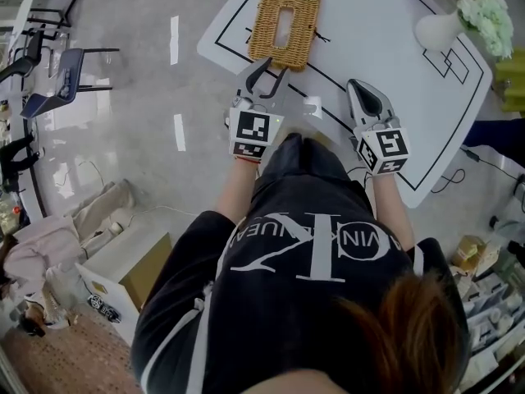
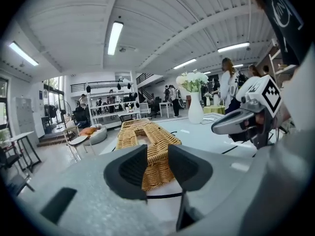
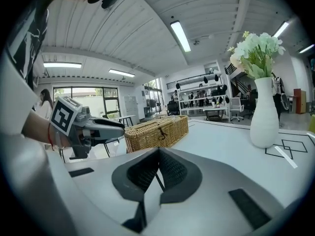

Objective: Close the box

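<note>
A woven wicker box (image 1: 285, 19) with a slot in its lid lies on the white table (image 1: 385, 31), its near end pointing at me. In the right gripper view the lid of the wicker box (image 3: 157, 131) rests flat, and a small clasp shows on its side. My left gripper (image 1: 271, 66) hovers just short of the box's near end, open, with nothing between its jaws. In its own view the left gripper (image 2: 157, 162) frames the wicker box (image 2: 147, 146) ahead. My right gripper (image 1: 356, 86) is shut and empty, over bare table to the right of the box.
A white vase of pale flowers (image 1: 443, 27) stands at the table's far right. Black lines cross the tabletop. The table's near edge runs right under both grippers. On the floor at the left are a cardboard box (image 1: 131, 269) and chairs (image 1: 66, 80).
</note>
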The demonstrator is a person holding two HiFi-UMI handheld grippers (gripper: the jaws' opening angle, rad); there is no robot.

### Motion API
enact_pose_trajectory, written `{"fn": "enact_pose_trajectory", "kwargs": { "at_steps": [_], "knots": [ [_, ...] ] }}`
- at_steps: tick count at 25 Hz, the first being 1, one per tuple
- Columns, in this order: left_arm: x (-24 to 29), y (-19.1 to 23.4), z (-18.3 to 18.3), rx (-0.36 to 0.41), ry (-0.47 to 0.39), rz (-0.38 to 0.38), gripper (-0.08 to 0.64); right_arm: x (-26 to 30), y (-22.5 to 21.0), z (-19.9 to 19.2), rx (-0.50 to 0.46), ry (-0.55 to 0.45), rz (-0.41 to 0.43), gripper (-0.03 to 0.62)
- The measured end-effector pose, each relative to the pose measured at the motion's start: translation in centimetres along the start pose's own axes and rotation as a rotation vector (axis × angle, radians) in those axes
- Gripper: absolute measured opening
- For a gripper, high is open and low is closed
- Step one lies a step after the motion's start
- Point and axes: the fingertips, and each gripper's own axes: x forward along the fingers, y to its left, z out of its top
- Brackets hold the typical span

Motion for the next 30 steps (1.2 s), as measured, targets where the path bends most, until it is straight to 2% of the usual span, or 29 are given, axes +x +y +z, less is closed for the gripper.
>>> {"fn": "enact_pose_trajectory", "kwargs": {
  "at_steps": [6,12,20,30],
  "knots": [
    [-1.1,2.5,0.1,-0.089,-0.038,0.075,0.079,0.3,-0.4,1.5,-0.017,-0.034,0.017,-0.002],
    [-2.5,4.7,0.8,-0.134,-0.082,0.149,0.014,0.6,-0.6,3.5,-0.035,-0.080,0.029,-0.002],
    [-3.7,6.9,2.0,-0.177,-0.144,0.199,0.011,1.1,-0.8,6.3,-0.060,-0.135,0.034,-0.003],
    [-4.6,8.5,4.0,-0.196,-0.218,0.220,0.011,1.3,-0.8,8.8,-0.078,-0.189,0.041,-0.003]
  ]
}}
